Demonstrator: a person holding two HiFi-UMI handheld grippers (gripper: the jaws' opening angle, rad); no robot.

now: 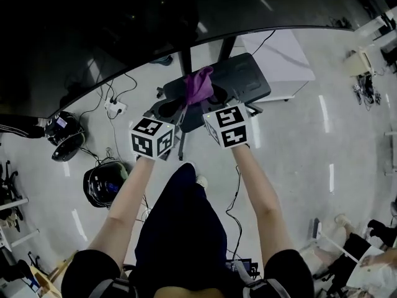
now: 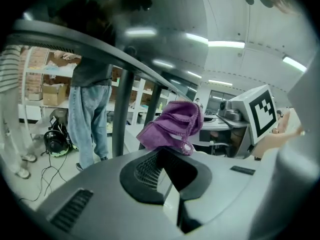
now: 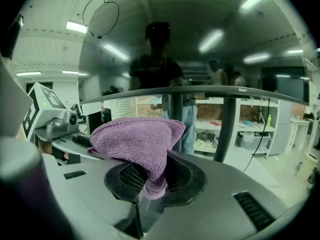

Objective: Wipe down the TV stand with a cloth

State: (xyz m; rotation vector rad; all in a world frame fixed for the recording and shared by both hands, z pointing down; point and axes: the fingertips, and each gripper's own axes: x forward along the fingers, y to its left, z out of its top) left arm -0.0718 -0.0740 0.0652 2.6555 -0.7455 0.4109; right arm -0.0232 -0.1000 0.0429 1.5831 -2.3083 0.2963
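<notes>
A purple cloth (image 1: pixel 198 84) hangs bunched from my right gripper (image 1: pixel 200 98), whose jaws are shut on it; in the right gripper view the cloth (image 3: pixel 137 144) drapes over the jaws and hides the tips. My left gripper (image 1: pixel 166 109) is beside it on the left, shut with nothing in it, and sees the cloth (image 2: pixel 172 126) just ahead to its right. Both are held up before the TV stand's dark posts (image 1: pixel 185 61) under the curved black screen (image 1: pixel 124 30). The posts (image 3: pixel 176 119) stand just behind the cloth; the cloth is not touching them.
The stand's white base (image 1: pixel 279 61) lies on the floor below. Two helmets (image 1: pixel 105 182) (image 1: pixel 65 135), a power strip (image 1: pixel 115 107) and cables sit on the floor at left. A person in jeans (image 2: pixel 90 109) stands beyond the stand, with shelves behind.
</notes>
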